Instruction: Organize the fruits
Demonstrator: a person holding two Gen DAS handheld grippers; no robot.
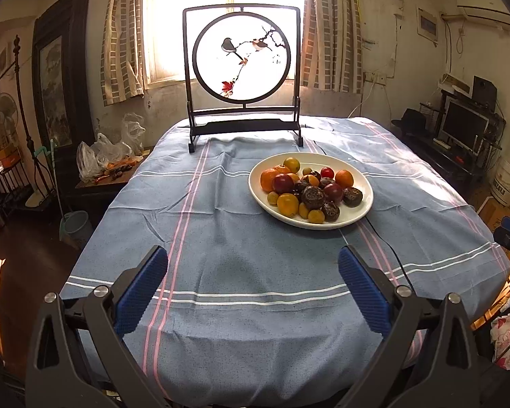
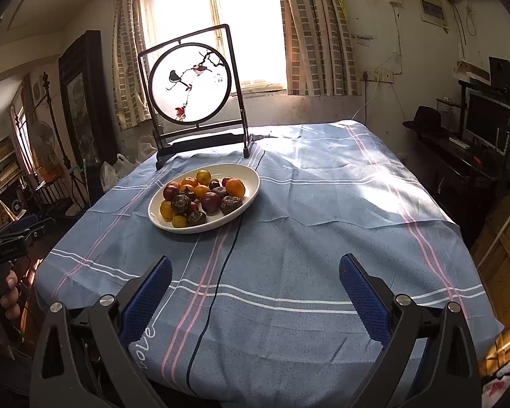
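A white oval plate point(image 1: 360, 210) sits on the blue striped tablecloth, right of centre in the left wrist view and left of centre in the right wrist view point(image 2: 248, 197). It holds a pile of fruit point(image 1: 309, 192): oranges, small yellow ones, dark red round ones and dark brown wrinkled ones; the pile also shows in the right wrist view point(image 2: 200, 197). My left gripper point(image 1: 253, 255) is open and empty, above the near part of the table, well short of the plate. My right gripper point(image 2: 255, 265) is open and empty, also near the front edge.
A dark-framed round bird screen point(image 1: 243, 68) stands at the table's far edge behind the plate. A thin black cable point(image 2: 221, 272) runs from the plate toward the front edge. A side table with plastic bags point(image 1: 102, 156) is at the left; a desk with monitor point(image 1: 462, 125) is at the right.
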